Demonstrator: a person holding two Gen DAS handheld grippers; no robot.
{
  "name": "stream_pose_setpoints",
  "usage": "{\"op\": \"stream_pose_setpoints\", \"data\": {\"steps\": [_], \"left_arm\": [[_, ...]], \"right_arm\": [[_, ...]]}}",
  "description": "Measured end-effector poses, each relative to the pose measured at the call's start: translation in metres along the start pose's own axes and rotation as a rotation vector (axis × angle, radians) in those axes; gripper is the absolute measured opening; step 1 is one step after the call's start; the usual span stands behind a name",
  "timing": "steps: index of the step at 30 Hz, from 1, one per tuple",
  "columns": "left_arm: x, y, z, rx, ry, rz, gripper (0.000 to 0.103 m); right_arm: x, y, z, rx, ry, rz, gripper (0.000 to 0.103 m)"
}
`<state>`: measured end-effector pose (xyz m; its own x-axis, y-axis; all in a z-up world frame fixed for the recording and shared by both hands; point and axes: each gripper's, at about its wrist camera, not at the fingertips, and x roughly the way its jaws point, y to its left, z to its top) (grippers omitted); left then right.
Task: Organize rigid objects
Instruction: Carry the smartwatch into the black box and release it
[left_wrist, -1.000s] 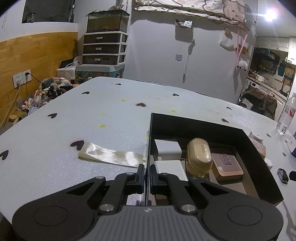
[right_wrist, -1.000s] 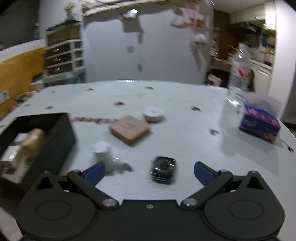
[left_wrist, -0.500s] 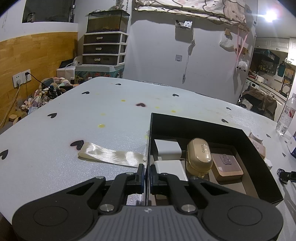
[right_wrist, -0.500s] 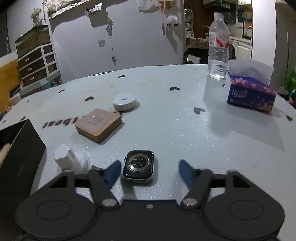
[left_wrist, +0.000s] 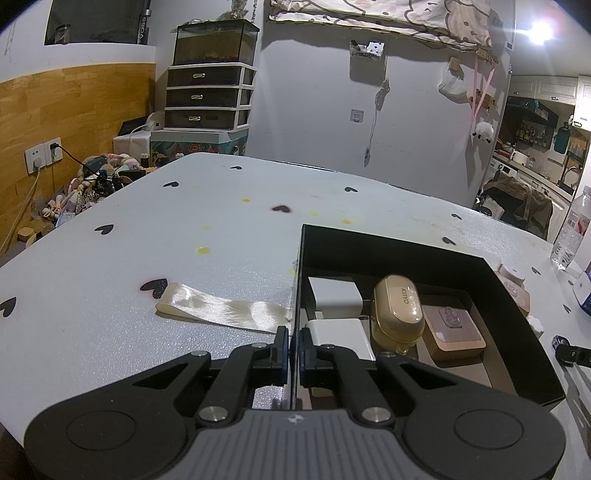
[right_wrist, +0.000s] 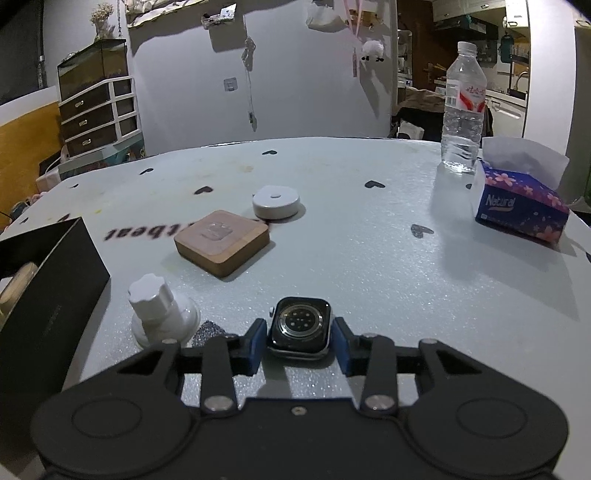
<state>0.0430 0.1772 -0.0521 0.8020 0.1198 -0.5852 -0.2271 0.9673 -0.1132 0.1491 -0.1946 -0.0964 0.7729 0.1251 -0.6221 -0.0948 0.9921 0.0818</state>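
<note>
At the bottom centre of the right wrist view, the right gripper (right_wrist: 300, 343) is seen closed onto the watch body (right_wrist: 300, 328), its 2 blue pads touching the case on either side. Half a second ago those pads stood apart with the watch lying loose between them; a second ago they were spread wide. The grasp is therefore judged to be just made, and the watch, lying back upward on the table (right_wrist: 369, 258), has not yet been lifted.

Just to the left of the watch a white knob (right_wrist: 155, 306) stands upright, and further up a wooden square block (right_wrist: 221, 242) and a white round puck (right_wrist: 276, 201) lie near each other. A water bottle (right_wrist: 463, 110) and a tissue box (right_wrist: 521, 206) are seen at the upper right, well apart from the gripper.

At the bottom centre of the left wrist view, the left gripper (left_wrist: 292, 350) is clamped on the near wall of the black box (left_wrist: 517, 317), unchanged over the last second, so the box is judged to be steadied. Inside it lie 2 white adapters (left_wrist: 334, 295), a gold case (left_wrist: 397, 310) and a second wooden block (left_wrist: 452, 332). A cream ribbon (left_wrist: 221, 308) lies to the left of the box.

The next step is judged to be a lift and carry of the watch into the box, with 3 items then left outside.
</note>
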Motion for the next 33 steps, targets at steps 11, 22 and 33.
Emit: {"op": "stream_pose_setpoints", "data": {"steps": [11,22,33], "left_arm": [[0.0,0.001,0.0,-0.001,0.0,0.001,0.004],[0.0,-0.001,0.001,-0.002,0.0,0.002,0.004],[0.0,0.001,-0.001,-0.004,-0.001,-0.006,0.005]], "right_arm": [[-0.057,0.033,0.032,0.0,-0.118,0.218,0.039],[-0.073,0.128,0.04,-0.185,-0.064,0.501,0.039],[-0.028,0.197,0.022,-0.245,0.177,0.555,0.039]]}}
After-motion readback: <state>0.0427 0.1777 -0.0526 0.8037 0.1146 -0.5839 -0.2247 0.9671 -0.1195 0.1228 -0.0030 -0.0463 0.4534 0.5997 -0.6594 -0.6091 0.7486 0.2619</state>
